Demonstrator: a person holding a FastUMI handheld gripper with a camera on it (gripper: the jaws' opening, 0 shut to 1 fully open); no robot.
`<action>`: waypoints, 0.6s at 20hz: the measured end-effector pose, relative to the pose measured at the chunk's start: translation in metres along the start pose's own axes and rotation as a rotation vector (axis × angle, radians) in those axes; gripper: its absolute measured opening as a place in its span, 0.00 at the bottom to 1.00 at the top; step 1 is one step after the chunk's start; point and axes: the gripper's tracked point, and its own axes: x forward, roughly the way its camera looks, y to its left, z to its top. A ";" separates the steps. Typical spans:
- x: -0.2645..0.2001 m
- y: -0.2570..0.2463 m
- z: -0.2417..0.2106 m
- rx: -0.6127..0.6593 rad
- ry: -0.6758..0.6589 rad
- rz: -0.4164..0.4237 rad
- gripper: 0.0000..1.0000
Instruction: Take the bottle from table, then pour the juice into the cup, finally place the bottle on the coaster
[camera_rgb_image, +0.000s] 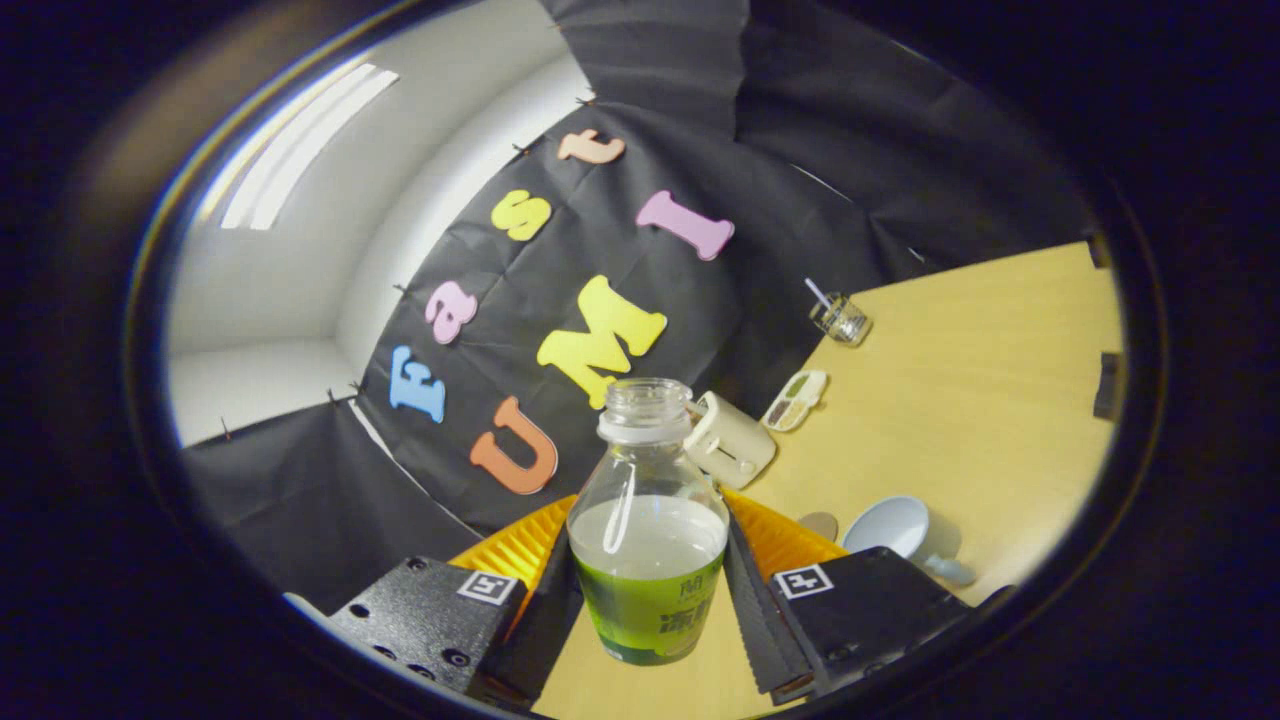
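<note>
My tongs clamp the bottle, both fingers pressing its sides. Cup just beyond right finger, lying tipped on table.

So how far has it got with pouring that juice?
Done: the claw has the bottle clamped between both fingers, lifted off the table. In hand: the whole view is tilted, but the green juice sits well below the open neck. Left: pouring into the pale blue cup, then setting the bottle on the coaster.
</note>
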 end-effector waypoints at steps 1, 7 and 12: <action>0.001 0.003 0.002 -0.047 -0.016 -0.007 0.79; 0.025 0.000 -0.005 -0.288 0.007 -0.086 0.79; 0.065 -0.019 -0.020 -0.560 0.044 -0.194 0.79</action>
